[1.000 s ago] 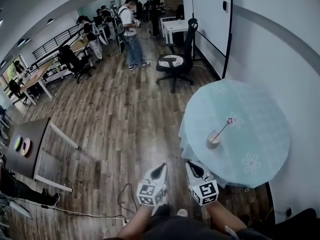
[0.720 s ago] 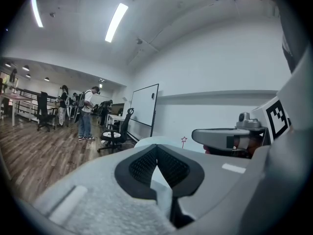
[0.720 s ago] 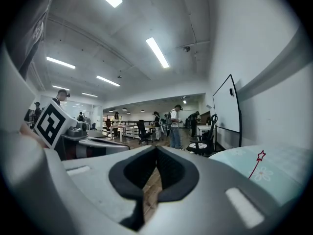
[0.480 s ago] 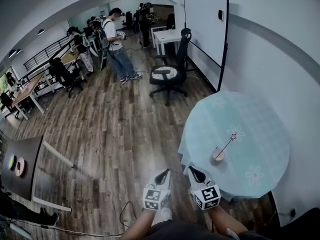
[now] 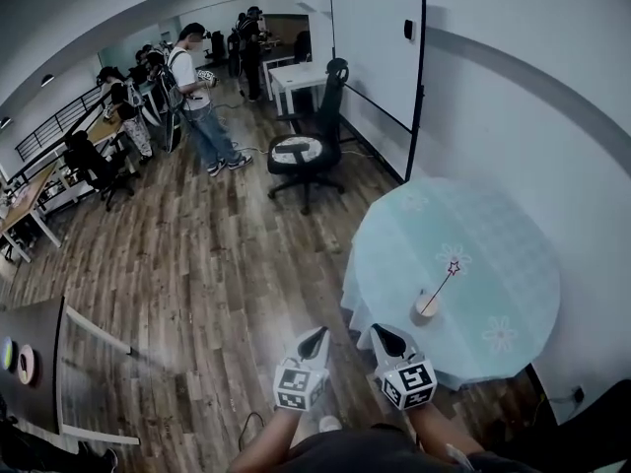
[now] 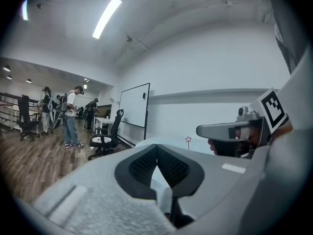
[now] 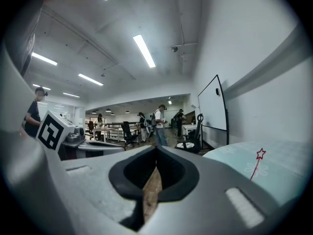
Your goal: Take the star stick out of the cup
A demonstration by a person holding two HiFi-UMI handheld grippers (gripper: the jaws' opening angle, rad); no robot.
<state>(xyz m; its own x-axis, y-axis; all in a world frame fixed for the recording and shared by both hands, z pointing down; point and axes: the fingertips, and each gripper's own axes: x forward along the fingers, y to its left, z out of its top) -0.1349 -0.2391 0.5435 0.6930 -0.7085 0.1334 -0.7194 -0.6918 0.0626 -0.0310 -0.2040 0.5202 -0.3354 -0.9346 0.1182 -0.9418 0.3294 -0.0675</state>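
Observation:
A round table [image 5: 493, 254] with a pale blue flowered cloth stands at the right of the head view. Near its front edge is a small cup [image 5: 426, 306]. A thin red star stick [image 5: 443, 281] leans out of the cup up and to the right. My left gripper [image 5: 316, 334] and right gripper [image 5: 379, 331] are held low in front of the body, short of the table, both shut and empty. In the left gripper view the star stick [image 6: 188, 140] shows past the shut jaws. The right gripper view has the star stick [image 7: 258, 158] at its right over the table [image 7: 283, 168].
An office chair [image 5: 301, 154] and a whiteboard [image 5: 379, 62] stand beyond the table. A white wall runs along the right. A person [image 5: 200, 92] stands farther back among desks. A dark table [image 5: 35, 363] is at the left, and a cable [image 5: 246, 428] lies on the wood floor.
The head view has swung, so the room has slid left and the table sits lower in the picture. Both grippers stay shut, low before the body. The star stick stays in the cup.

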